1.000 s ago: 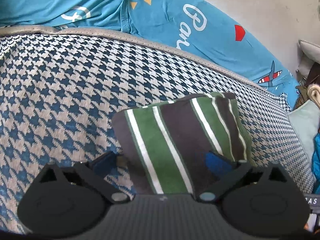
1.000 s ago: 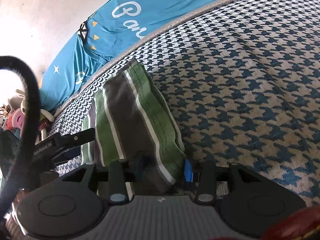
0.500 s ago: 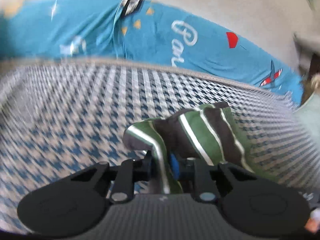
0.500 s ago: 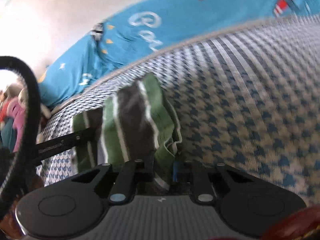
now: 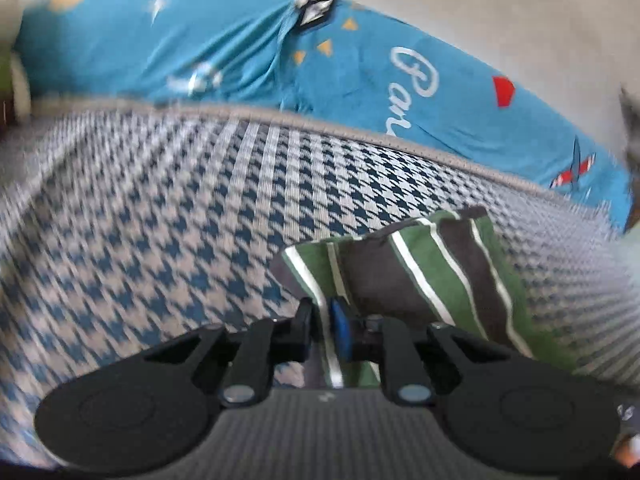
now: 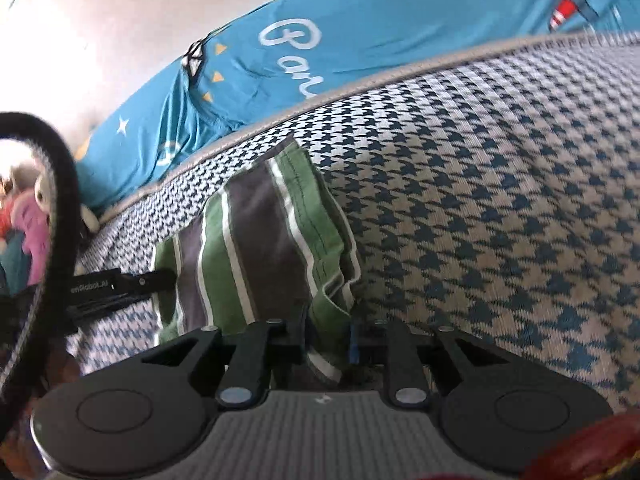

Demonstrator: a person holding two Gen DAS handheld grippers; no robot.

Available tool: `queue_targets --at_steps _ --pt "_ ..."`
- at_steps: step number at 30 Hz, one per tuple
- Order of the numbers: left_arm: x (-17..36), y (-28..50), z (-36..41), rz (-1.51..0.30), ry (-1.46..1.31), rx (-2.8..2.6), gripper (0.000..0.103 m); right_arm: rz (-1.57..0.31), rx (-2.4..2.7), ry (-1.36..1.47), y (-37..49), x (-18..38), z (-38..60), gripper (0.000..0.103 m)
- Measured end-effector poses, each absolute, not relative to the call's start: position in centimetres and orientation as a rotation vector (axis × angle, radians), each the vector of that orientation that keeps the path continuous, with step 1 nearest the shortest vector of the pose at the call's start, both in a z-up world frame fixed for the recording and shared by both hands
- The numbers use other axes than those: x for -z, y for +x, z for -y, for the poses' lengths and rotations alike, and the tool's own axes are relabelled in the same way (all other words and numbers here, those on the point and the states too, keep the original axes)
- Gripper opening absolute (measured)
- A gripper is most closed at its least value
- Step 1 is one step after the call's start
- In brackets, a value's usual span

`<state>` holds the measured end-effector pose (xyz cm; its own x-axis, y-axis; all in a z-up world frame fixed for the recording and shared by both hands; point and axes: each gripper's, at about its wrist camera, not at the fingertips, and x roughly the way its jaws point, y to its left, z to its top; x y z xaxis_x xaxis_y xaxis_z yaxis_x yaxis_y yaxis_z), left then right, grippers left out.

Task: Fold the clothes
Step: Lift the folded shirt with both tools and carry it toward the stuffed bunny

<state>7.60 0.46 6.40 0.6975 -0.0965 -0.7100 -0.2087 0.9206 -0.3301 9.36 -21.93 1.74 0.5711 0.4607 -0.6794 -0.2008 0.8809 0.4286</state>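
Note:
A folded garment with green, dark grey and white stripes (image 5: 420,268) lies on the houndstooth cover (image 5: 180,216). My left gripper (image 5: 325,320) is shut on the garment's near left corner, and the cloth rises there in a small ridge. In the right wrist view the same striped garment (image 6: 260,240) lies ahead and to the left. My right gripper (image 6: 330,338) is shut on its near right edge. The left gripper's black body (image 6: 108,286) pokes in from the left at the garment's other side.
A blue sheet with white script, stars and a red plane (image 5: 360,80) lies along the far edge of the cover, against a pale wall. Soft toys (image 6: 28,220) sit at the far left. A black strap (image 6: 52,184) arcs across the left of the right wrist view.
Both grippers went from open around the garment's near corners to shut on them. The cloth has bunched and lifted slightly at the pinched edges.

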Motion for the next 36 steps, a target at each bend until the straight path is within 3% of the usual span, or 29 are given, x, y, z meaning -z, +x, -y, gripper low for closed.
queue_targets --at_steps 3,7,9,13,17,20,21,22,24,26,36 --pt "-5.9 7.4 -1.9 -0.797 -0.520 -0.053 0.029 -0.903 -0.387 0.374 9.6 -1.3 22.7 0.027" --pt "-5.4 7.4 -2.7 -0.790 -0.570 -0.047 0.038 -0.918 -0.383 0.415 9.7 -1.1 23.5 0.028" --pt "-5.3 7.4 -2.9 -0.783 -0.584 -0.035 0.049 -0.923 -0.380 0.429 9.8 -0.9 23.8 0.031" --pt "-5.0 7.8 -2.5 -0.789 -0.616 -0.021 0.056 -0.934 -0.385 0.442 9.9 -0.8 23.9 0.034" --pt "-4.2 8.7 -1.6 -0.813 -0.631 0.001 0.070 -0.937 -0.381 0.455 10.0 -0.7 24.0 0.036" --pt "-4.1 9.1 -1.4 -0.806 -0.629 0.004 0.072 -0.934 -0.375 0.479 10.3 -0.6 23.8 0.037" --pt "-4.0 9.2 -1.3 -0.803 -0.628 0.005 0.069 -0.929 -0.377 0.470 10.3 -0.7 23.6 0.037" --pt "-4.0 9.3 -1.3 -0.803 -0.635 0.015 0.062 -0.924 -0.380 0.457 10.3 -0.7 23.3 0.031" --pt "-4.0 9.4 -1.3 -0.803 -0.647 0.036 0.032 -0.910 -0.374 0.422 10.4 -0.8 22.4 0.022" --pt "-4.2 9.3 -1.0 -0.798 -0.632 0.043 0.018 -0.896 -0.370 0.402 10.3 -0.9 22.0 0.019" --pt "-9.3 7.9 2.5 -0.632 -0.193 -0.007 0.011 -0.708 -0.452 0.161 8.2 -3.8 17.7 0.016"
